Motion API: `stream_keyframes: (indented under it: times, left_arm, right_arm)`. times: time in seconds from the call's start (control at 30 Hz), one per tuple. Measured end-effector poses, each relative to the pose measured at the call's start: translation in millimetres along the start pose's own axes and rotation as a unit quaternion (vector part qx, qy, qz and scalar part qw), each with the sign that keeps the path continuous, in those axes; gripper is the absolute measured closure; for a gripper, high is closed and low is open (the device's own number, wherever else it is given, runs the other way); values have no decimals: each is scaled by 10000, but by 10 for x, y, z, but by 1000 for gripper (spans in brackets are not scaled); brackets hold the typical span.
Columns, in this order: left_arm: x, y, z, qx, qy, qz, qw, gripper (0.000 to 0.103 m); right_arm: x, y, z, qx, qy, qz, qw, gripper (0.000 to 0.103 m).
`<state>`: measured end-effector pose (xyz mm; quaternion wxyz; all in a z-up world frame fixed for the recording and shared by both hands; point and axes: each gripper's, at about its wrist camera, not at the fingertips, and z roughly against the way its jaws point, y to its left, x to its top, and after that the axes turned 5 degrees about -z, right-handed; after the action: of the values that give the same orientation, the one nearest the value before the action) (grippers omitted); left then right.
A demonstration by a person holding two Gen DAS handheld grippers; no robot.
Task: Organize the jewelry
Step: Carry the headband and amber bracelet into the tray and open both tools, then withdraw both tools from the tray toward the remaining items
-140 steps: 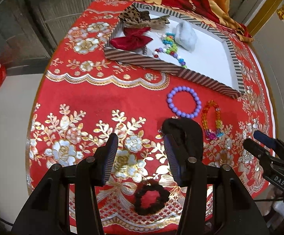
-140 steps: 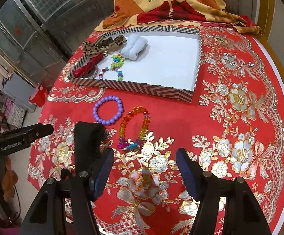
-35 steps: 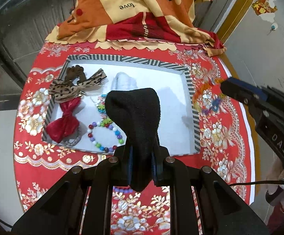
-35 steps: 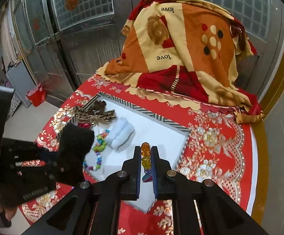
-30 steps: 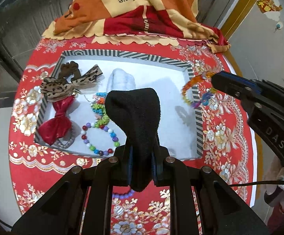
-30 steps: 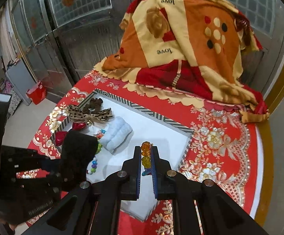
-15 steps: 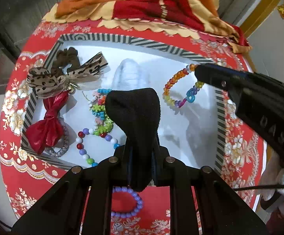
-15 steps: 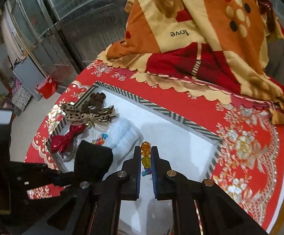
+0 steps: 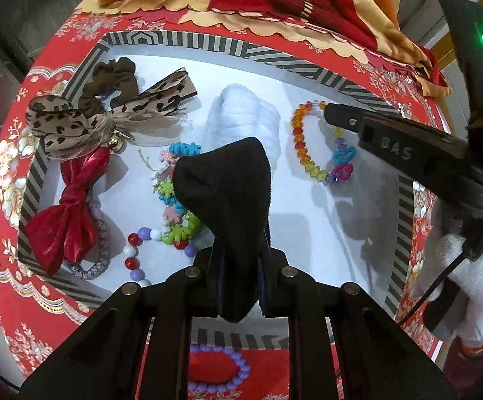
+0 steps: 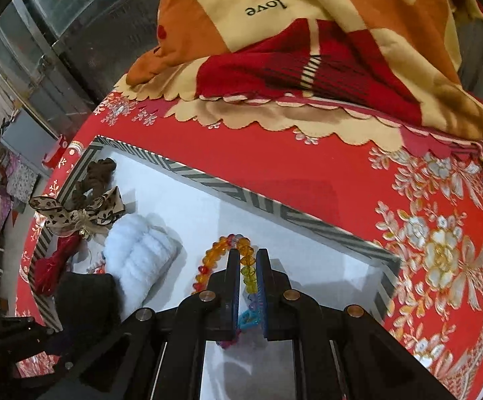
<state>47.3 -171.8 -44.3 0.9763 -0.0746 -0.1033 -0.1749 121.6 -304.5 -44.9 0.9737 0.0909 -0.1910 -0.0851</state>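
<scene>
My left gripper (image 9: 240, 260) is shut on a black fuzzy band (image 9: 228, 183) and holds it over the white striped-rim tray (image 9: 188, 40). My right gripper (image 10: 248, 260) is low over the tray (image 10: 274, 210), its jaws slightly parted around the orange and rainbow bead bracelet (image 10: 246, 260), which lies on the tray floor in the left wrist view (image 9: 303, 153). The right gripper (image 9: 331, 111) shows there at the bracelet's far side. The black band (image 10: 88, 296) appears at the lower left of the right wrist view.
In the tray lie a white fluffy band (image 9: 244, 123), a leopard bow (image 9: 108, 116), a brown scrunchie (image 9: 115, 76), a red bow (image 9: 65, 213) and a colourful bead necklace (image 9: 171, 200). A purple bead bracelet (image 9: 221, 366) lies on the red cloth. A folded blanket (image 10: 308, 33) sits behind.
Both grippers moved down and forward over the tray. The right gripper lowered the rainbow bracelet onto the tray floor and its jaws parted a little. The left still holds the black band.
</scene>
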Motion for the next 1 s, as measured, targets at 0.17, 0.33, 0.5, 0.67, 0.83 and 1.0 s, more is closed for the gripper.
stream_keyframes:
  times: [0.17,0.33,0.5,0.67,0.83,1.0]
  left_arm:
    - [14,-63,1,12,-52,-88,9999,89]
    - [-7,-63,34,-31,-108,11,9999,63]
    - [-44,-65,182,14,-252,-19,9997,55]
    - [-132,-89,358,132,-418,-95,9990,53]
    - [-255,-99,491,244,-512,-201,9982,53]
    - [-432,-70,671,433,-700,-332,9961,53]
  right_arm:
    - [-16,10,-30,-131,-42,55,9999,94]
    - [-69,-29,58,-87,-87,48,9999,71]
    - [-174,-41,299,-6,-206,-43,9998,69]
    - [-336,-27,621,28,-417,-146,9990,69]
    - [-549,30,879,33,-535,-206,9983,69]
    - [-816,110,1105,47,-605,-277,9978,69]
